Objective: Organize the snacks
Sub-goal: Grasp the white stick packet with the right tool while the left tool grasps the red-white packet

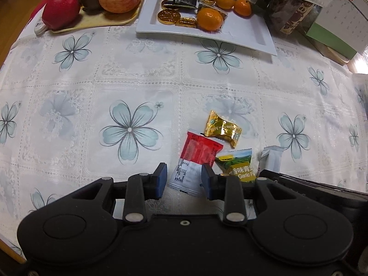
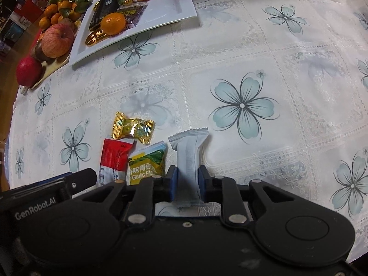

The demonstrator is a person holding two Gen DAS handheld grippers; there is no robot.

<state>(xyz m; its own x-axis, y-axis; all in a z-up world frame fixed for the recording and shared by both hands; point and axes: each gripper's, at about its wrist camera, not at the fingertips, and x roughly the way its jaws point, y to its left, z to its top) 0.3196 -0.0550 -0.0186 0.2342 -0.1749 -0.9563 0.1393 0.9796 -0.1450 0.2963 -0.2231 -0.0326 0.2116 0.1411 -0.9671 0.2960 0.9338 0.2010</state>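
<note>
Your right hand-held gripper (image 2: 186, 185) pinches the grey-white packet (image 2: 188, 161); your left hand-held gripper (image 1: 184, 180) is spread around the red-and-white sachet (image 1: 195, 161).
Both lie on the tabletop (image 1: 92, 80), just beside the green garlic pack (image 2: 147, 164), gold candy (image 2: 133, 127) just beyond it.

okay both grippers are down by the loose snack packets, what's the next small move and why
Probably close the left gripper: its fingers are open, with the red and white packet lying between them. The right gripper is already shut on the grey packet, so it looks ready to lift.
</note>
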